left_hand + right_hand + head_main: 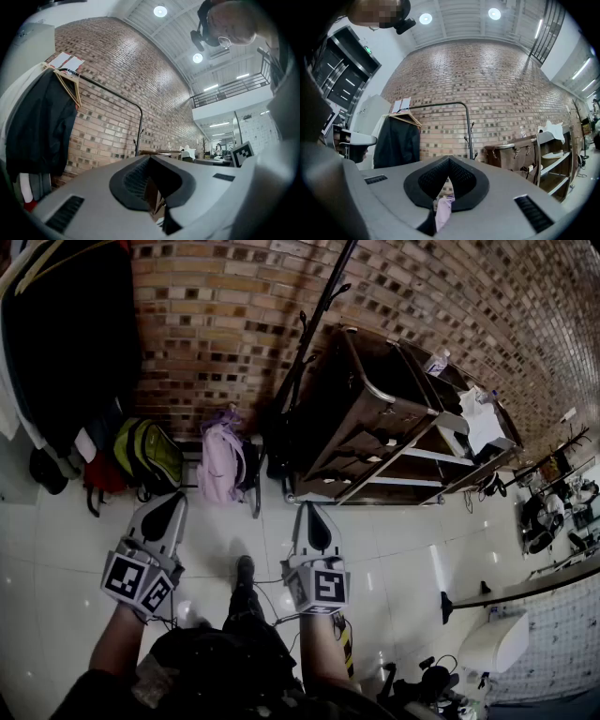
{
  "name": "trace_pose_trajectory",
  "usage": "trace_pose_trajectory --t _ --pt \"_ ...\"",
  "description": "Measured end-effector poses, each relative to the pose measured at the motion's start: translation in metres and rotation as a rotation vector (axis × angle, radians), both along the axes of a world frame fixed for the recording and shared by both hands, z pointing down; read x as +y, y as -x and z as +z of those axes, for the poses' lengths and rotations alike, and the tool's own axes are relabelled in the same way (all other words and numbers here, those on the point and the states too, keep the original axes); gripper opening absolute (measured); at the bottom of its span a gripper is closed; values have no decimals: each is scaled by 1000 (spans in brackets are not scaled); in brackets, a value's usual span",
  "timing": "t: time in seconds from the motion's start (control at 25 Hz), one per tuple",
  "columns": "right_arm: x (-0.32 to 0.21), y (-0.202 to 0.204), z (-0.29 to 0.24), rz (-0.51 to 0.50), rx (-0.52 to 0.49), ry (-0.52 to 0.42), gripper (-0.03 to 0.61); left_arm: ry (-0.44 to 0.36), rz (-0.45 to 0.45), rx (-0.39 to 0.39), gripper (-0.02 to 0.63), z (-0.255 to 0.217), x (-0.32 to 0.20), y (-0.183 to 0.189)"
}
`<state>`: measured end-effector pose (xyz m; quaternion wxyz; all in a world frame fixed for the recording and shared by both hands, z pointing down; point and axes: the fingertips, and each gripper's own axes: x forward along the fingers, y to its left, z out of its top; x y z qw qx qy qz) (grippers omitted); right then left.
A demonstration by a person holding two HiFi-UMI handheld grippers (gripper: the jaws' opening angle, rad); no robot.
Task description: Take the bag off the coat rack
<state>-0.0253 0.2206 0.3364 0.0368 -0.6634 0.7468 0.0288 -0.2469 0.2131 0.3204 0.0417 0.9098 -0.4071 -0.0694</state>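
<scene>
A lilac backpack (220, 465) sits low against the brick wall, beside the foot of the black coat rack pole (314, 324); I cannot tell whether it hangs or stands on the floor. My left gripper (178, 497) and right gripper (307, 506) are held side by side over the white floor tiles, short of the bag, tips toward the wall. Both are shut with nothing between the jaws. In the right gripper view a strip of the lilac backpack (444, 210) shows past the shut jaws, with the coat rack pole (468, 133) behind.
A green backpack (150, 456) and a red bag (98, 476) lie left of the lilac one, under a black coat (70, 343) on a clothes rail. A brown cart with shelves (394, 418) stands to the right of the pole. A person's legs and cables (248, 601) are between the grippers.
</scene>
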Motion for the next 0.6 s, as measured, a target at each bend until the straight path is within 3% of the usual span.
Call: trace_pose_trajectory --t 0.16,0.6 --pt "-55 -38 11 19 -25 15 25 -27 -38 -22 26 4 -52 -22" --pt "-218 -125 5 -39 -37 -24 25 -9 -109 -60 26 10 -200 -114"
